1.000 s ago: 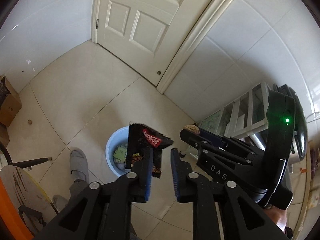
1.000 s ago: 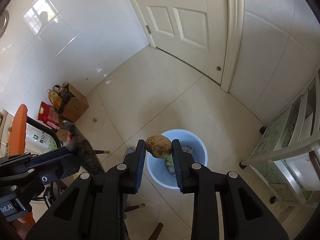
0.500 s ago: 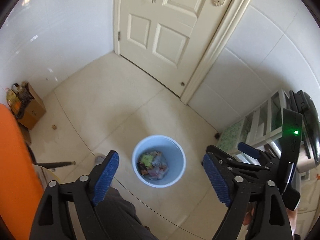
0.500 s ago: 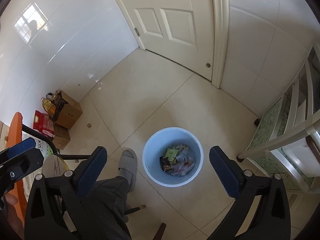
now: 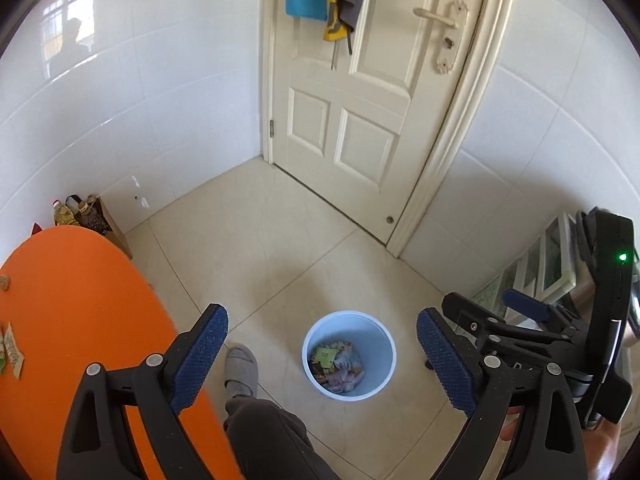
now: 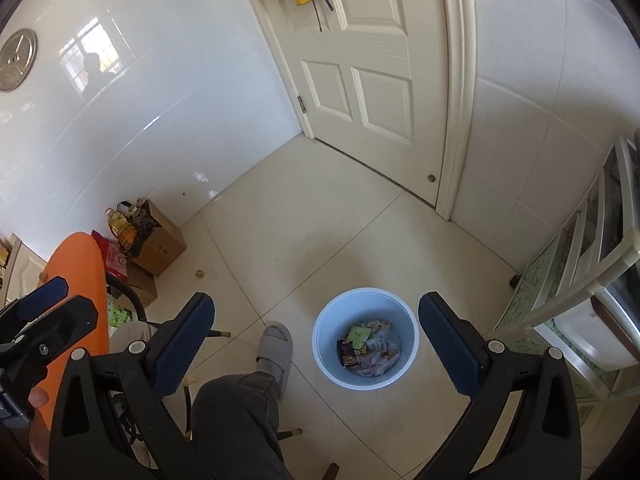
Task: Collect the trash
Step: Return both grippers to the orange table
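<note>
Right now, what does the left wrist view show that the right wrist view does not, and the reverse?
Only the left wrist view shows the door handle and paper scraps on the orange table. Only the right wrist view shows a round metal disc on the wall and a red bag by the cardboard box. Both show the blue bin holding wrappers, a grey slipper, the door and both open hand-held grippers.

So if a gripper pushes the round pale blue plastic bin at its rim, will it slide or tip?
The round pale blue plastic bin probably slides: the glossy floor tiles look smooth. It seems light, holding only crumpled wrappers. A high push could tip it, since it narrows toward its base.
</note>
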Demonstrator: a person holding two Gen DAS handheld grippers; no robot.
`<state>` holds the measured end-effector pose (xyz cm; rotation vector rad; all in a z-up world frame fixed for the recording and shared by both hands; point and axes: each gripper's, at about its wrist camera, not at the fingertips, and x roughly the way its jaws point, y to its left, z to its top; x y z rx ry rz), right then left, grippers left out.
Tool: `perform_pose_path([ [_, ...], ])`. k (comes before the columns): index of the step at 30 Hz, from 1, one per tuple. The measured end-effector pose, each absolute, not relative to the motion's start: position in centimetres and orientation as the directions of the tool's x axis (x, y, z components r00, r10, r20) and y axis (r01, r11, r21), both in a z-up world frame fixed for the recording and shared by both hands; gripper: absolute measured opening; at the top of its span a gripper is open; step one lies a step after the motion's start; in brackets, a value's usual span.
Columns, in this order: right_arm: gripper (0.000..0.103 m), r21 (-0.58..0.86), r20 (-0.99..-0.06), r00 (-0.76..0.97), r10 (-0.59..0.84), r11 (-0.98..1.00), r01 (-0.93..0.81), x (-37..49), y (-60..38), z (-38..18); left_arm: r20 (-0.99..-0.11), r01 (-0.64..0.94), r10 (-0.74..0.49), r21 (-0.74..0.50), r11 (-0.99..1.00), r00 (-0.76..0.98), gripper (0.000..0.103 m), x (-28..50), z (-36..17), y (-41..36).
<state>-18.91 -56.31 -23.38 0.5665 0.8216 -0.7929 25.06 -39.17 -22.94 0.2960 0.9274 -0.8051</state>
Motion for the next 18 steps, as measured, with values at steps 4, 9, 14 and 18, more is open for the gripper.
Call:
perform_pose_path([
  [4, 0.103, 0.133, -0.790, 0.459, -0.406, 0.617, 0.776, -17.7, -54.5, -21.3, -0.772, 0.704, -0.505, -0.109, 0.702, 0.385, 0.093, 24.1, -20.4, -34.9],
  [9, 0.103, 0.130, -0.758, 0.501, -0.417, 0.656, 0.743, -16.2, -52.1, -18.8, -0.724, 0.679, -0.535, -0.126, 0.724, 0.436, 0.094, 22.8, -17.2, -29.7],
  [14, 0.103, 0.142, -0.715, 0.566, -0.411, 0.707, 0.693, -14.6, -49.3, -16.1, -0.668, 0.635, -0.547, -0.143, 0.759, 0.505, 0.094, 20.9, -14.7, -24.0],
  [18, 0.103, 0.140, -0.683, 0.613, -0.397, 0.753, 0.643, -12.7, -46.8, -14.0, -0.621, 0.595, -0.540, -0.143, 0.791, 0.568, 0.097, 18.8, -13.0, -19.6],
])
